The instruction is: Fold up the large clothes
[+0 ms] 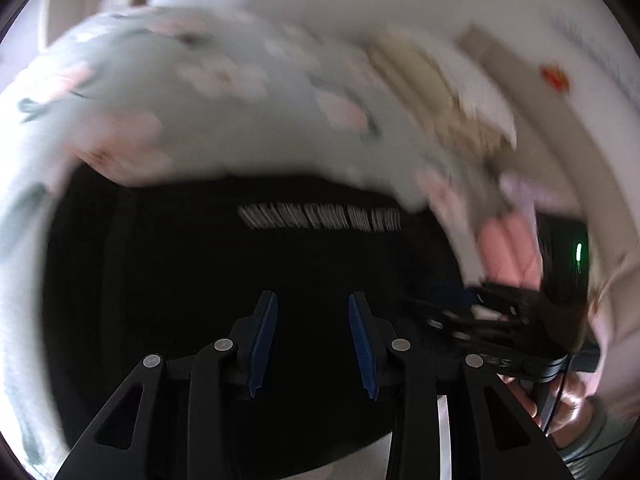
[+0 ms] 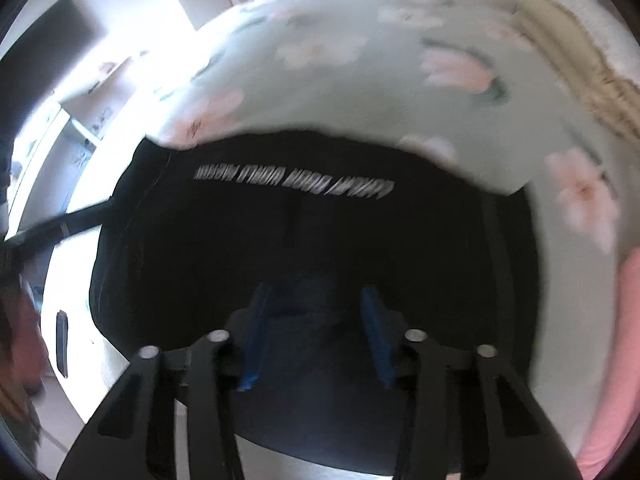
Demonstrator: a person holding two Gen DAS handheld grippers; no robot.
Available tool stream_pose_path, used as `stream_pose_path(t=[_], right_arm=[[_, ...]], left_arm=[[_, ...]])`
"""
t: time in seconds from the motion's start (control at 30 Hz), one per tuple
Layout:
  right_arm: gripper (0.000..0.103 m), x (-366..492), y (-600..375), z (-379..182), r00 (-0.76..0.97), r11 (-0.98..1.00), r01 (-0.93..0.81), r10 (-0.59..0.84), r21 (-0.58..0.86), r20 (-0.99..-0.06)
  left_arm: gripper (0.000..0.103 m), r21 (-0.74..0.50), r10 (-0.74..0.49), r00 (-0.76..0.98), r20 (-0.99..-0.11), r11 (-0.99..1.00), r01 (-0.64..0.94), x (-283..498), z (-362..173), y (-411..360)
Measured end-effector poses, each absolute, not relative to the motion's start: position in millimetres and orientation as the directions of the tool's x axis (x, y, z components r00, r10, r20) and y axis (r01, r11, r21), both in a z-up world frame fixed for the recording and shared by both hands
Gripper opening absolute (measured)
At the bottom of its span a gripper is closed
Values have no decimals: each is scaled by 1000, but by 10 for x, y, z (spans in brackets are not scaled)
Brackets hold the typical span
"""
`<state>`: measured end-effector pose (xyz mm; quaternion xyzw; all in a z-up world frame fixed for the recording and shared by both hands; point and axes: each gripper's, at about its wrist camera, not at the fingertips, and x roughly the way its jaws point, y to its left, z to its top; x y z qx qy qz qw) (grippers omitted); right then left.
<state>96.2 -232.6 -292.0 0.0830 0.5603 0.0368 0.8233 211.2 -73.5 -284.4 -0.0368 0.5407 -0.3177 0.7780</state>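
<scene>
- Nearest the left wrist camera is the left gripper (image 1: 313,300): two black fingers lined with ribbed blue pads (image 1: 264,340), standing part-way apart with nothing between them.
- Nearest the right wrist camera is the right gripper (image 2: 316,294), of the same build; its blue pads (image 2: 376,332) are blurred, its fingers are likewise part-way apart, and nothing is gripped.
- Under both grippers lies one black garment (image 1: 248,272) (image 2: 300,248), a soft matte fabric spread flat. It bears a single line of white lettering (image 1: 320,218) (image 2: 294,179), too smeared to read.
- The garment rests on a bedspread (image 1: 180,92) (image 2: 340,92) of pale grey-green cloth printed with pink and white flowers; its near edge overhangs the side of the bed.
- In the left wrist view the right gripper (image 1: 472,316) also shows at the right edge as a black frame, held by a hand (image 1: 568,404) with a grey-green cuff; a small green light glows on a dark unit behind it.
- A folded pink cloth (image 1: 508,252) (image 2: 616,360) lies on the bed to the right of the garment.
- A beige and cream knitted textile (image 1: 452,92) (image 2: 580,64), ribbed and fringed, lies at the far right of the bed.
- In the right wrist view, white cabinets (image 2: 80,120) and a dark flat panel (image 2: 44,52) stand to the left.
- Both views are motion-blurred.
</scene>
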Motion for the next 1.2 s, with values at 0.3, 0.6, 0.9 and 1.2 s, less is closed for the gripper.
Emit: stream_pose_path(t=[0.3,0.6,0.9,1.2], right_arm=[[48,1141,-2248,-3712,306,983,86,129,163,-943],[49,1284,-2300,-3140,369,981,45,160,189,-915],[53,2238,-2174,-3678,307,990,83,83,113,-948],[53,2212,-2198,-3707,322,989,78,94,125,-942]], left_arm=[[38,-405,-488,170,-856,838,366,2265,-3666,-821],[38,-430,-534,214,-818,815,389,2251,-3230,-610],[38,-435,-507,238,-828,850,297,2368,-3470,-219],[38,-438,-514,255,-819,847,301,2172,-3263,-28]])
